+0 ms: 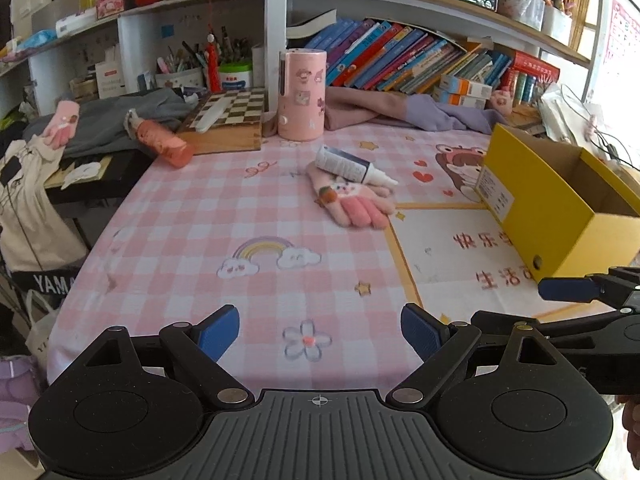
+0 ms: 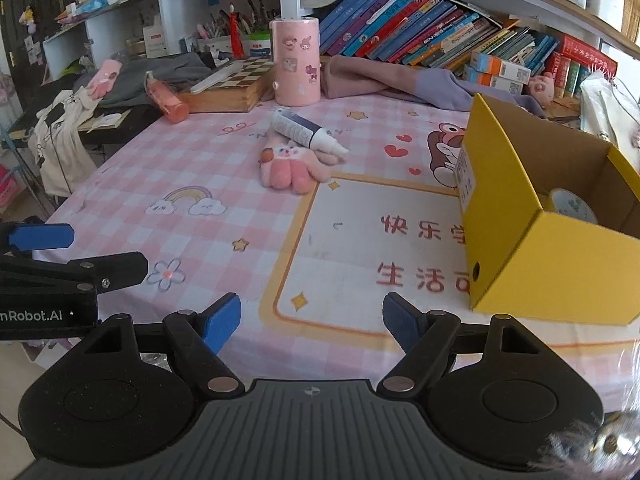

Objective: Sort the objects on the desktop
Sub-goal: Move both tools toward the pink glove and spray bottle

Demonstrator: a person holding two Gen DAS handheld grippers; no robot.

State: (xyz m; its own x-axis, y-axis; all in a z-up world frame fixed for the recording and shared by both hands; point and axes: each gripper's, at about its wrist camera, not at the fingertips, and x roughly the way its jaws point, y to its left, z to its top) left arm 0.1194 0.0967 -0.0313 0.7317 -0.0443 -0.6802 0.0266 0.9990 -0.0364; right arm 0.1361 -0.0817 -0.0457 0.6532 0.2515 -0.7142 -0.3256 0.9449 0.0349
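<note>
Both tongs, left gripper (image 1: 320,332) and right gripper (image 2: 312,318), gape empty; next, reaching for the tube (image 2: 306,132) at frame centre, atop the glove (image 2: 288,168).

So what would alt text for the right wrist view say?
An open two-finger gripper hovers over a pink checked tablecloth, nothing between its blue pads. Ahead, a white tube lies on a pink glove; a yellow box holding a tape roll stands right.

Pink-checked tablecloth (image 1: 240,216), yellow box (image 1: 560,208) (pink glove (image 1: 356,204) too).
</note>
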